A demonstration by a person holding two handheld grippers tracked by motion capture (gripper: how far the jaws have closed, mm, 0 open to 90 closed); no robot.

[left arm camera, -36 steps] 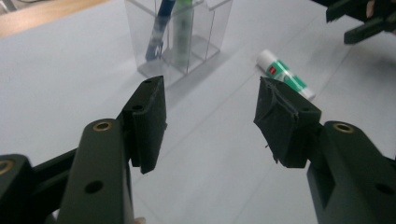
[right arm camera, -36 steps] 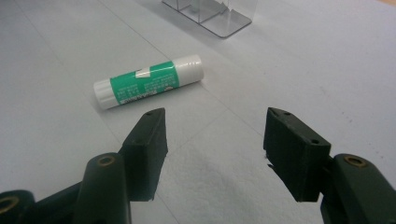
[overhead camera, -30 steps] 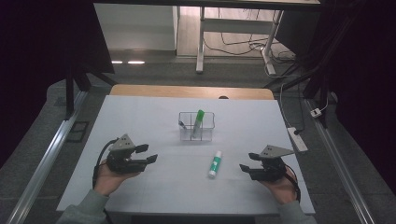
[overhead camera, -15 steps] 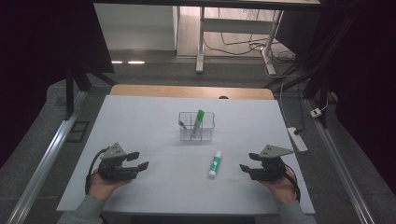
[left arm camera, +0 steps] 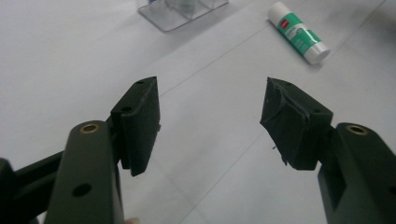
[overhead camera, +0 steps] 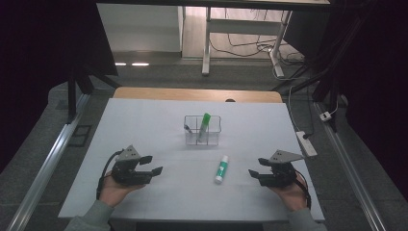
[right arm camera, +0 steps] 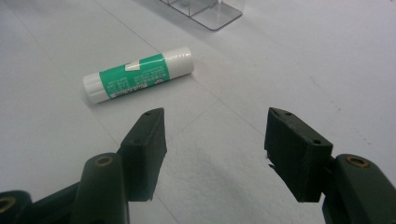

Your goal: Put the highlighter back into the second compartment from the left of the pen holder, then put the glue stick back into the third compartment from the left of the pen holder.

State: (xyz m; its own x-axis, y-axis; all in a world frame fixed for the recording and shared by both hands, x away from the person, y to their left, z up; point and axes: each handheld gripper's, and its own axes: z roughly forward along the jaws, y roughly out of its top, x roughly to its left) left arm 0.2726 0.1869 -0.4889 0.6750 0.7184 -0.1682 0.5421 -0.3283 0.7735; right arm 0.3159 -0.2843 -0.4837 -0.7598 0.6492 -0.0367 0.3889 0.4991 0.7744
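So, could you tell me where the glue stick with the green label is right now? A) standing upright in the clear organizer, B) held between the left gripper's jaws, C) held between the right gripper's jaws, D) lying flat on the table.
D: the glue stick lies on its side on the table, apart from the clear organizer and from both grippers.
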